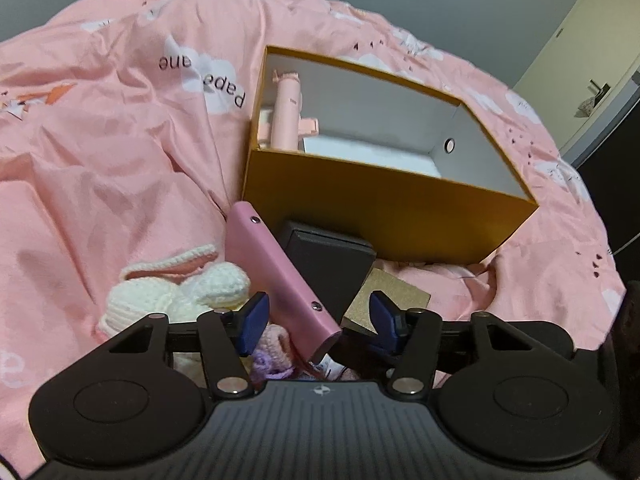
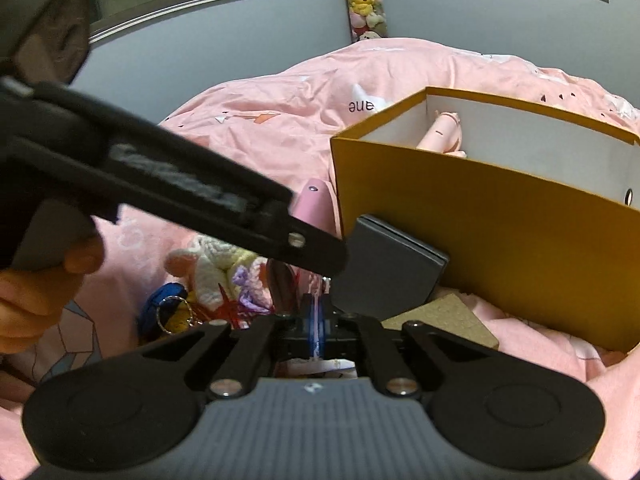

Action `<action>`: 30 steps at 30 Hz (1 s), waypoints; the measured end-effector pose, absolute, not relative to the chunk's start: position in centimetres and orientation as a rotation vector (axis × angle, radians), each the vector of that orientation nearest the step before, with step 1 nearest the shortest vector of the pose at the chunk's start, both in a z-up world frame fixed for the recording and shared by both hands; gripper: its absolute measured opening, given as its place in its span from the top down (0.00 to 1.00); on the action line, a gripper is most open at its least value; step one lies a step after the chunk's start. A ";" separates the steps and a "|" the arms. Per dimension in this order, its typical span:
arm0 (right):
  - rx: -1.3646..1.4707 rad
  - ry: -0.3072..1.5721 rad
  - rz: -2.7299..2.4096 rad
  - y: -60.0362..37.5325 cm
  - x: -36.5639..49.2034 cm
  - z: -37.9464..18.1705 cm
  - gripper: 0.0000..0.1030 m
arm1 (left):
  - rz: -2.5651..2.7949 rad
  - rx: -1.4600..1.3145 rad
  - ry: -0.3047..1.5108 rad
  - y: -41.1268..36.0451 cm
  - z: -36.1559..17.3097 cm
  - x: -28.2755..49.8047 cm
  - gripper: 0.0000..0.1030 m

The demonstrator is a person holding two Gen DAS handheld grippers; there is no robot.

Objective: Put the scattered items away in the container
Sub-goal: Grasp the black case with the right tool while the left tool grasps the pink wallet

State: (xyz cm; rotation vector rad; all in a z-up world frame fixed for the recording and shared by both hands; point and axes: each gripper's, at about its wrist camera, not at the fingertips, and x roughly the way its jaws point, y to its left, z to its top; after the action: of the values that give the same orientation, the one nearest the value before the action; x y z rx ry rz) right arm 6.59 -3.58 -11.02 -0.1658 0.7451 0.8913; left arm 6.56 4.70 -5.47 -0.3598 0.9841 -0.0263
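Note:
An open orange box (image 1: 384,208) with a white inside stands on the pink bedspread; it also shows in the right wrist view (image 2: 500,232). A pink selfie stick (image 1: 286,114) lies inside it. My left gripper (image 1: 318,320) is open, its blue fingers on either side of a pink case (image 1: 276,276) that leans in front of the box. A dark grey box (image 1: 328,264) and a cork square (image 1: 384,304) lie beside it. My right gripper (image 2: 316,328) is shut on a thin white strip, just before the dark grey box (image 2: 384,268).
Crocheted white and pink toys (image 1: 180,292) lie left of the pink case. A blue key ring (image 2: 168,308) and small trinkets lie at left in the right wrist view. The left gripper's body crosses the right wrist view (image 2: 160,184). A door (image 1: 592,64) stands at right.

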 end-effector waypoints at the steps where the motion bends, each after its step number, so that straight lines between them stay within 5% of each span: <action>1: -0.165 0.744 0.893 -3.6 6.5 -11.0 0.96 | -0.017 -0.347 0.991 4.5 -5.7 6.7 0.42; 5: -0.173 0.744 0.891 -3.6 6.4 -11.1 0.96 | 0.017 -0.281 1.003 3.8 -6.0 7.1 0.58; 30: -0.176 0.797 0.854 -3.8 7.1 -11.5 0.90 | 0.024 -0.328 1.022 5.0 -5.7 5.9 0.67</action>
State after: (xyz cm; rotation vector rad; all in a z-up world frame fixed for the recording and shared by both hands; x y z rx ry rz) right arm 7.08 -3.78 -11.53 -0.1761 0.7971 0.8538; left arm 5.85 5.01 -5.68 -0.3275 1.0224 0.0238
